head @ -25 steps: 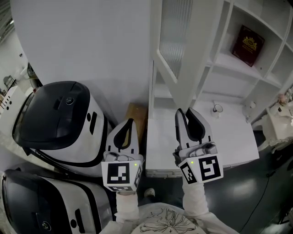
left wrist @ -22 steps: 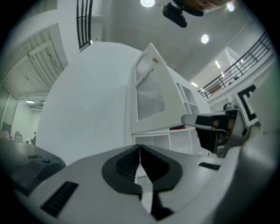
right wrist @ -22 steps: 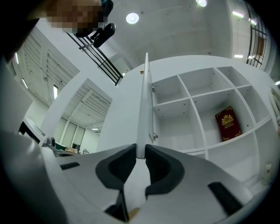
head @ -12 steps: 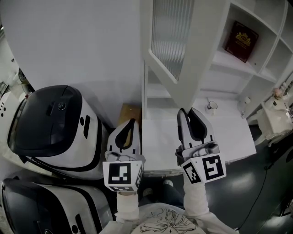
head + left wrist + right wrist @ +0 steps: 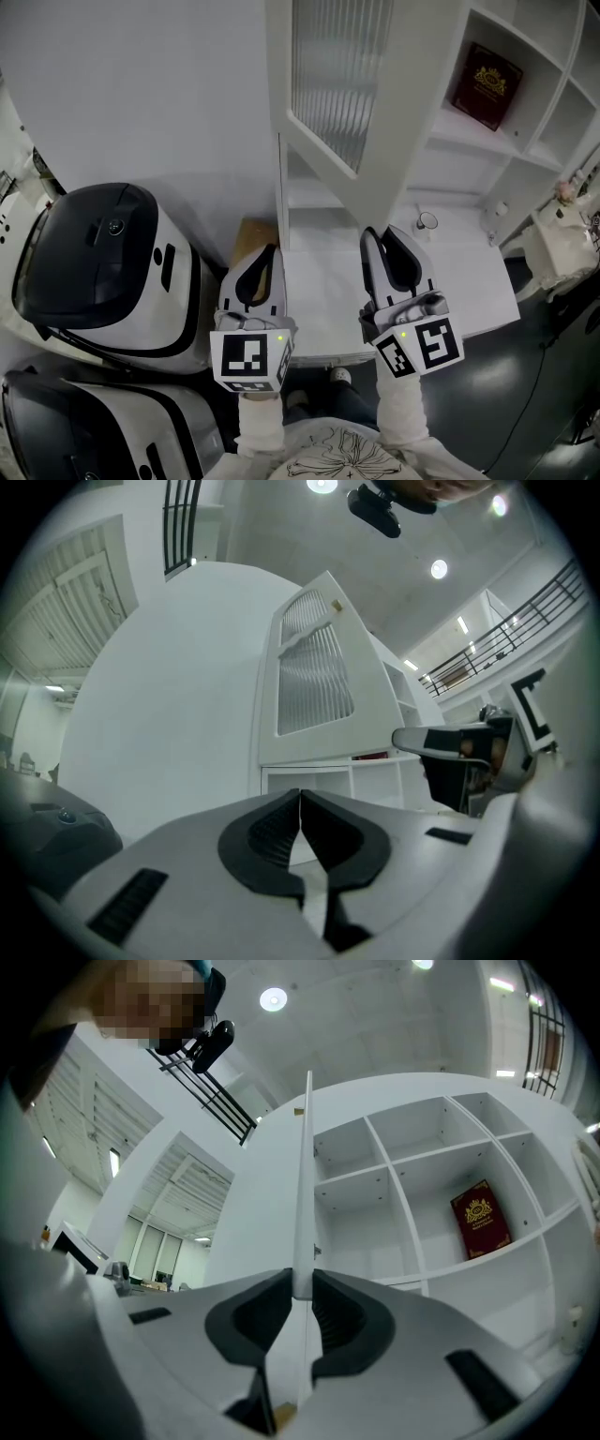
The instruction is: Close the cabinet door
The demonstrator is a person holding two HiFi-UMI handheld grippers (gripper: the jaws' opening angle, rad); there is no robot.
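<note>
Left gripper (image 5: 269, 249) closed on nothing, beside the right; right gripper (image 5: 380, 231) clamps the bottom edge of the door (image 5: 339, 84), which stands swung out from the cabinet (image 5: 448, 124); red book (image 5: 485, 85) shelved beyond.

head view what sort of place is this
Likely a lab or showroom hall staged as a home: a white shelf cabinet with a ribbed-glass door and a book stands beside large black-and-white machines, and a high ceiling with a balcony railing shows in the left gripper view.
</note>
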